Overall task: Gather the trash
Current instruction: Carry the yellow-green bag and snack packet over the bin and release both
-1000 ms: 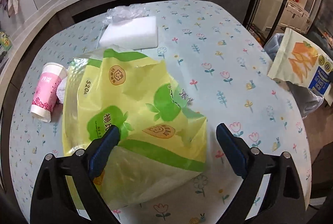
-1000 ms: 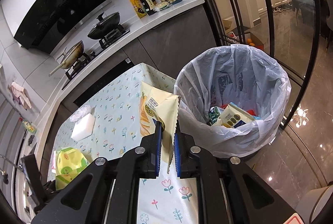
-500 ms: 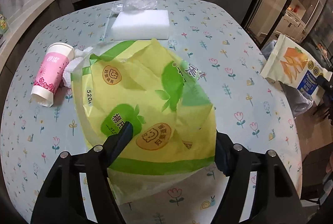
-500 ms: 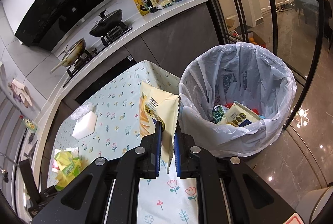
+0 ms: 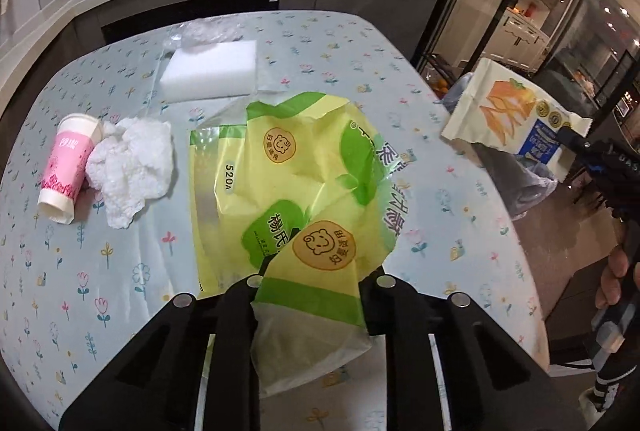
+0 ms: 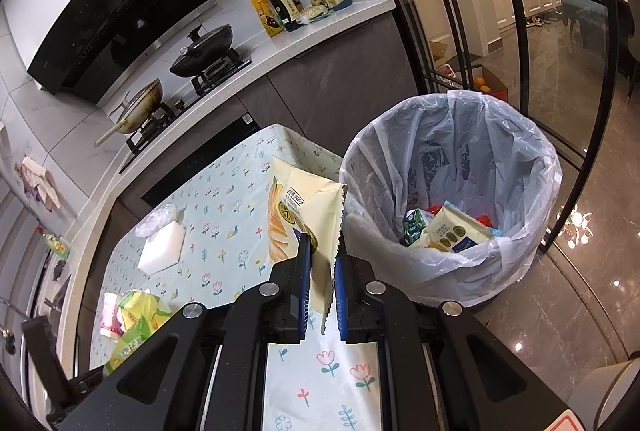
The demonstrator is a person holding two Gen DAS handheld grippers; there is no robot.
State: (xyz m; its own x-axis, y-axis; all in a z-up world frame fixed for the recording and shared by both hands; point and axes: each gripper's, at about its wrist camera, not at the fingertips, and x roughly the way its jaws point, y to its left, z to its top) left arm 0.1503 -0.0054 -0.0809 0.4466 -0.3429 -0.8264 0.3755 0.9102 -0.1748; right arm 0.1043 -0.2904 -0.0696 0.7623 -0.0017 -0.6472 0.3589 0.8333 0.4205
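Left tongs [image 5: 310,291] just closing, now clenched on near corner of yellow-green bag [image 5: 296,199]; bag bunched between jaws, rest trailing forward onto surface [image 5: 440,215]. Right tongs [image 6: 322,295] clamped on bottom edge of cream packet [image 6: 316,215], packet standing up from jaws, just beside bin [image 6: 452,199] rim, not over the opening yet.

Handling, judged: both thin film, very light, limp, slick. Bag crumples and folds under grip, likely to drag or catch air when lifted; corner pinch looks enough, deeper bite on bunched film safer against slipping. Packet stiffer along crimped seam, good hold there.

Ahead-left of left tongs: tissue wad [image 5: 132,171] touching pink cup [image 5: 66,171] lying on its side. Tissue soft, pinch anywhere. Cup light, crushable, best taken across the rim or mid-wall. Farther ahead: white foam block [image 5: 210,71], clear plastic wrap [image 5: 208,35] behind it. Bin right of surface, liner in, some trash already at bottom.
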